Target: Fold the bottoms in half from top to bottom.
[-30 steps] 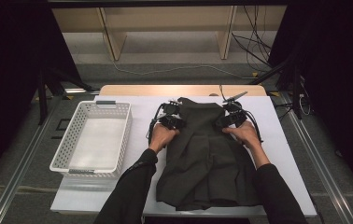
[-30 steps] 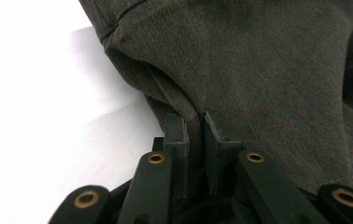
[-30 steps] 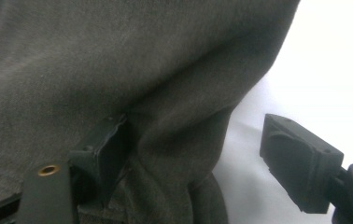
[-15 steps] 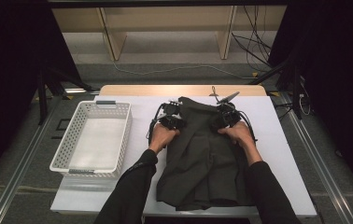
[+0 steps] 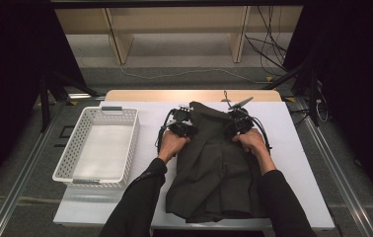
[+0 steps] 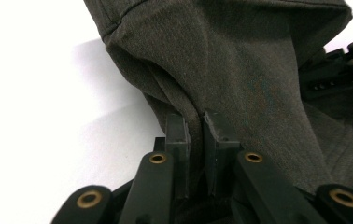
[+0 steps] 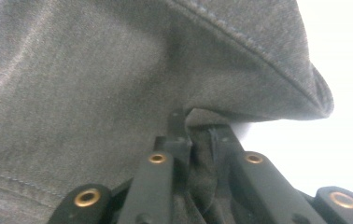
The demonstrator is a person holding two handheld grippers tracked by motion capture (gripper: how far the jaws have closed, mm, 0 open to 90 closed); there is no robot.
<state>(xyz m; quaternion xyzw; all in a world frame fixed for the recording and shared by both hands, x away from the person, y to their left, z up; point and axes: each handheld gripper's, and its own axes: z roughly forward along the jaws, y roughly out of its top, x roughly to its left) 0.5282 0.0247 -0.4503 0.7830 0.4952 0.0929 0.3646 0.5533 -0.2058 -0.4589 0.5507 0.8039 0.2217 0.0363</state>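
Both grippers are on the garment [image 5: 214, 173] now, a dark grey piece spread on the white table [image 5: 303, 163], its near hem hanging close to the table's near edge. The left gripper [image 5: 183, 127] has its jaws pressed nearly together with a fold of the cloth's left edge caught between them; the left gripper view shows the fabric rising in a ridge straight out of the pinch. The right gripper [image 5: 236, 127] does the same on the right side, jaws all but closed on a thin pleat under a stitched hem.

Why hold it there? My guess: two matched grips at the far corners let the cloth be lifted or folded evenly, without it twisting. The far end already stands peaked up between the grippers.

Both hands sit low, knuckles up, forearms running in from the near side and angled slightly toward each other, wrists about level. The left hand [image 5: 172, 144] and right hand [image 5: 250, 141] mirror one another.

The basket [image 5: 71, 153] waits at the left of the table, well apart from the cloth, likely its destination.
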